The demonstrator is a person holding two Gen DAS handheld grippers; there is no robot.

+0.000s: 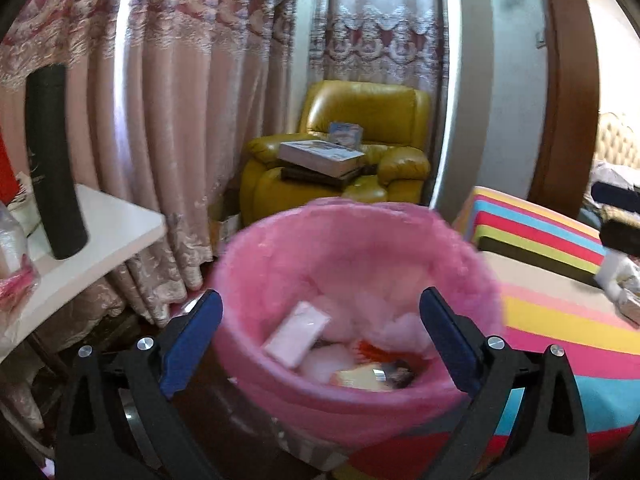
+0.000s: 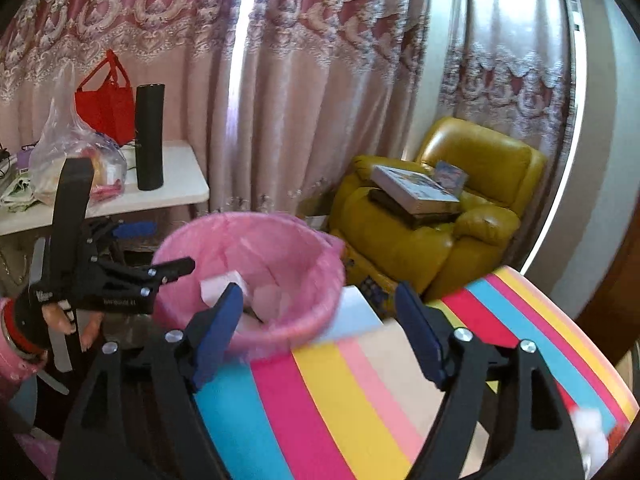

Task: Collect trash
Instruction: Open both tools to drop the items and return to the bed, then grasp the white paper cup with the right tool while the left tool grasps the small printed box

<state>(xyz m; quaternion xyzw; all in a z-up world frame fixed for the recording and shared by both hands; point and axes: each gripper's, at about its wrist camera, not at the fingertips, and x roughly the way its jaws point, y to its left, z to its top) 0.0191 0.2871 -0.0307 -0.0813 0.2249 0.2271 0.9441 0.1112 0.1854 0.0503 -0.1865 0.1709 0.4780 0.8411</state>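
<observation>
A bin lined with a pink bag (image 1: pixel 360 392) stands on the floor beside a bed with a striped cover (image 1: pixel 560 312). Inside lie a pink-white packet (image 1: pixel 298 334), tissues and other wrappers. My left gripper (image 1: pixel 320 336) is open and empty, just above the bin's near rim. It also shows in the right wrist view (image 2: pixel 156 252), left of the bin (image 2: pixel 256 320). My right gripper (image 2: pixel 320 328) is open and empty over the striped cover (image 2: pixel 360 400), right of the bin. Crumpled white trash (image 2: pixel 592 428) lies at the cover's lower right.
A white table (image 2: pixel 172 192) at the left holds a black cylinder (image 2: pixel 149 136), a red bag (image 2: pixel 106 108) and a clear plastic bag (image 2: pixel 68 152). A yellow armchair (image 2: pixel 440 216) with books stands behind the bin. Curtains hang behind everything.
</observation>
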